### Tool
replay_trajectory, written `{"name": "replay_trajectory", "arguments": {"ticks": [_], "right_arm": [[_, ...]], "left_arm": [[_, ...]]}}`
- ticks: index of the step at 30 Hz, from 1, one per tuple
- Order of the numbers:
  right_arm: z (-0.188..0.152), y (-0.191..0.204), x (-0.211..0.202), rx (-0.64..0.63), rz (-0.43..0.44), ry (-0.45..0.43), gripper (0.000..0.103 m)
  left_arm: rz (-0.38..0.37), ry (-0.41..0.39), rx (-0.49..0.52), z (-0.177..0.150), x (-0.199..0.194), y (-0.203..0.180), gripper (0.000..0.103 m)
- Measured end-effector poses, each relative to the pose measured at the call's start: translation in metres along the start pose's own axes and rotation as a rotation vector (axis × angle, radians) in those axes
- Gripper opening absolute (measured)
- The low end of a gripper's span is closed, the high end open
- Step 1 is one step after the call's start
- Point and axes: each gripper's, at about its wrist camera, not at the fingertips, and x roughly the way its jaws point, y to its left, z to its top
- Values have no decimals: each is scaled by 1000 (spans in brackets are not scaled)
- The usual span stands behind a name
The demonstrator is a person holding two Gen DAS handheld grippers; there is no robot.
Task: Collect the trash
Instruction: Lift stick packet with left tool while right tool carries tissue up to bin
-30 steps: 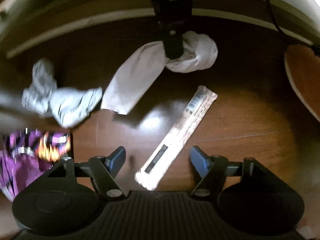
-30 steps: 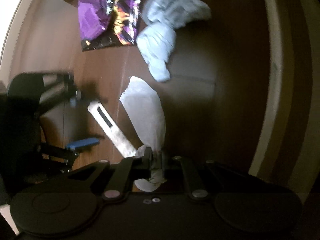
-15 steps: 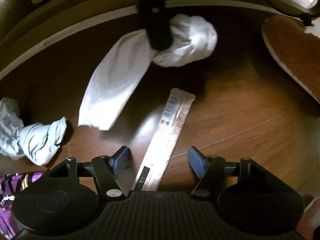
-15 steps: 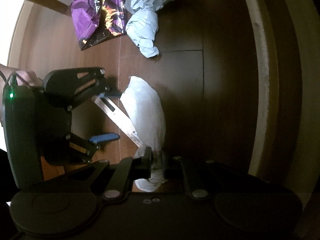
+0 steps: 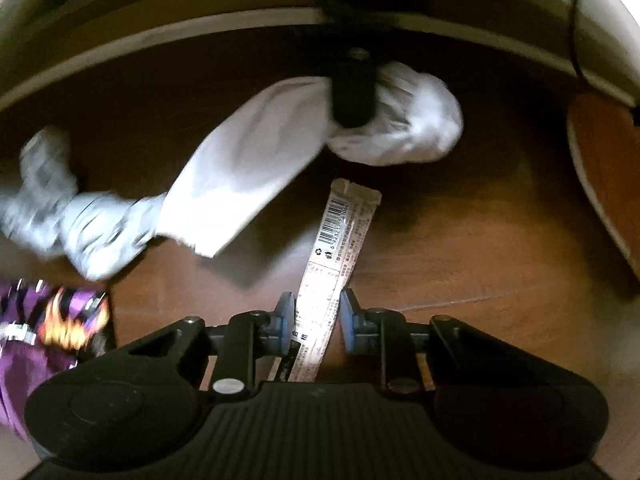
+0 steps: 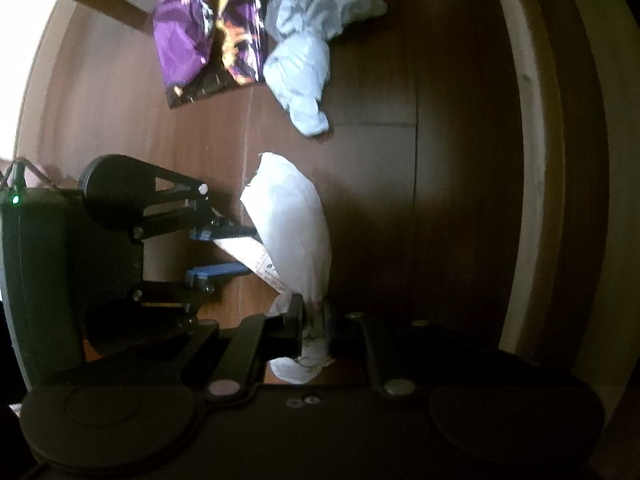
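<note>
Left gripper (image 5: 316,320), jaws just closed in around the long wrapper strip (image 5: 336,264) lying mid-floor (image 5: 460,248): squeeze fully before lifting. Right gripper (image 6: 314,330) clamped on white tissue (image 6: 290,236), hanging clear.

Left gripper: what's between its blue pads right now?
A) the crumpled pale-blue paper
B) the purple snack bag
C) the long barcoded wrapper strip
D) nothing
C: in the left wrist view the long barcoded wrapper strip runs between the left gripper pads, whose jaws have just been closing around it; the purple snack bag and the crumpled pale-blue paper lie off to the side on the floor.
</note>
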Motion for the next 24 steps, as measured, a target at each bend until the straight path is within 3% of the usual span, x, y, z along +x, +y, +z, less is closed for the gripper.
{"name": "replay_trajectory", "arguments": {"ticks": [13,19,24], "right_arm": [[21,17,-50,11,3,-189,5],[9,42,-94,44,-27,-293,5],[-18,79,-130,61,-67,-301,5]], "left_arm": [[93,-67,-425,-31,-80,79,22],[118,-121,-615,-34,-155,88,22],[118,-142,-740,-35,-227,76,22]]}}
